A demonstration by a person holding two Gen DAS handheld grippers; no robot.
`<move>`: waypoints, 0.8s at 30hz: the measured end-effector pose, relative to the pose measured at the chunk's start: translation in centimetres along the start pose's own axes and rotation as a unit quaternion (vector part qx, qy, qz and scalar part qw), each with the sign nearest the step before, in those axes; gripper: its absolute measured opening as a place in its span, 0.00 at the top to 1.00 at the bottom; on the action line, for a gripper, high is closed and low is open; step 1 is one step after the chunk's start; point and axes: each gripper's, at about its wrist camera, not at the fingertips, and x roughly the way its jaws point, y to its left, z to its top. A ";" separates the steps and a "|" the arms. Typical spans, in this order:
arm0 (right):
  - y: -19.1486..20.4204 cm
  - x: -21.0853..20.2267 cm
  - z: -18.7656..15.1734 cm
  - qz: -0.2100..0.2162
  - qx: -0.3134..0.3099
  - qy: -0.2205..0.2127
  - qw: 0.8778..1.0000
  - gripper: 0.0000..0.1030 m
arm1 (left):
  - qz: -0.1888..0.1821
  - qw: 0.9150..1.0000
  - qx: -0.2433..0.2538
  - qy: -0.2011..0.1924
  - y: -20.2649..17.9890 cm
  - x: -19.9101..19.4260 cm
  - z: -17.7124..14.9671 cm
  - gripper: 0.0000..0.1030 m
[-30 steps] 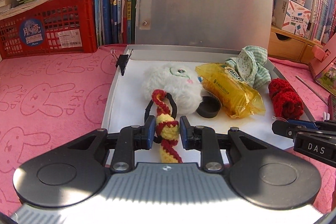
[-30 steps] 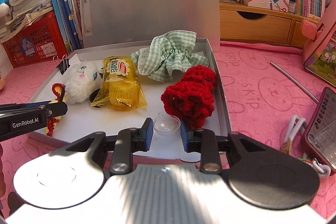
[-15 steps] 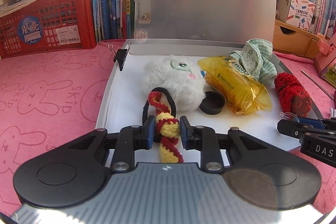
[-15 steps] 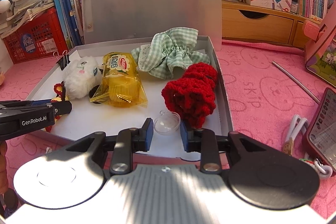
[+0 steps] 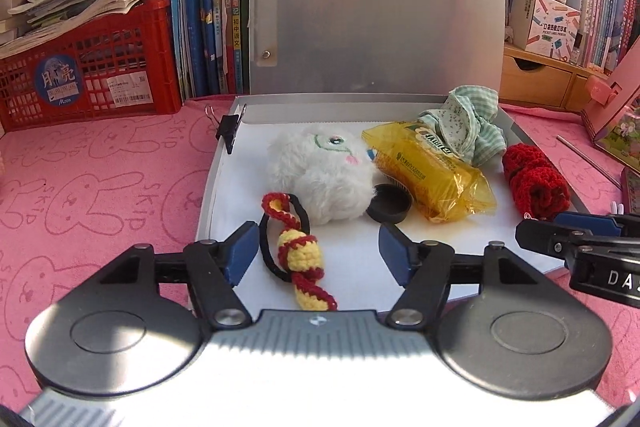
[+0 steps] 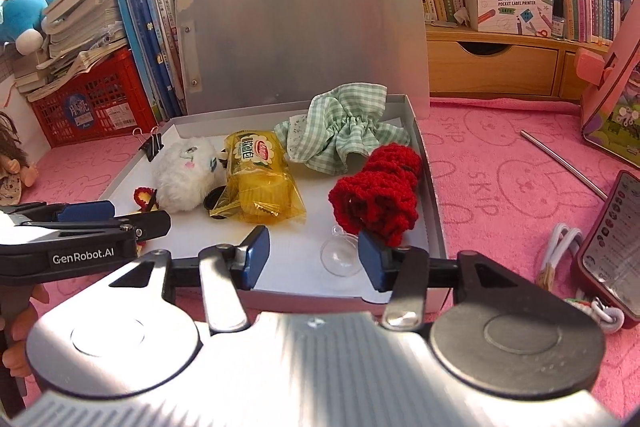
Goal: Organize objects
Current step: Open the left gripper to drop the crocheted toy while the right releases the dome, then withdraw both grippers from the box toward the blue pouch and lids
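An open grey box [image 5: 208, 195] [image 6: 434, 211] with its lid raised lies on the pink mat. Inside lie a white plush [image 5: 320, 175] [image 6: 186, 175], a yellow snack pack [image 5: 428, 171] [image 6: 256, 175], a green checked scrunchie [image 5: 468, 123] [image 6: 344, 135], a red crocheted scrunchie [image 5: 536, 183] [image 6: 380, 195] and a black cap [image 5: 389, 203]. My left gripper [image 5: 314, 253] is opening; the red-and-yellow crocheted hair tie [image 5: 300, 255] lies loose between its jaws on the box floor. My right gripper [image 6: 314, 259] is opening too, with a clear plastic half-dome [image 6: 340, 259] lying free by its right pad.
A black binder clip [image 5: 228, 131] is clipped on the box's left wall. Behind stand a red crate [image 5: 92, 75], rows of books and a wooden drawer unit [image 6: 492, 67]. On the right of the mat lie a metal straw [image 6: 560, 163], a phone [image 6: 612, 239] and white cable [image 6: 560, 243].
Both grippers have gone from shut to open. The left let go of the crocheted hair tie, the right let go of the clear half-dome; both things now rest in the box.
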 end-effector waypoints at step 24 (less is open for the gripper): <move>2.4 -8.4 -4.1 0.048 -0.060 -0.025 0.997 0.23 | -0.050 0.996 0.042 -0.056 -0.3 -11.4 -4.8 0.22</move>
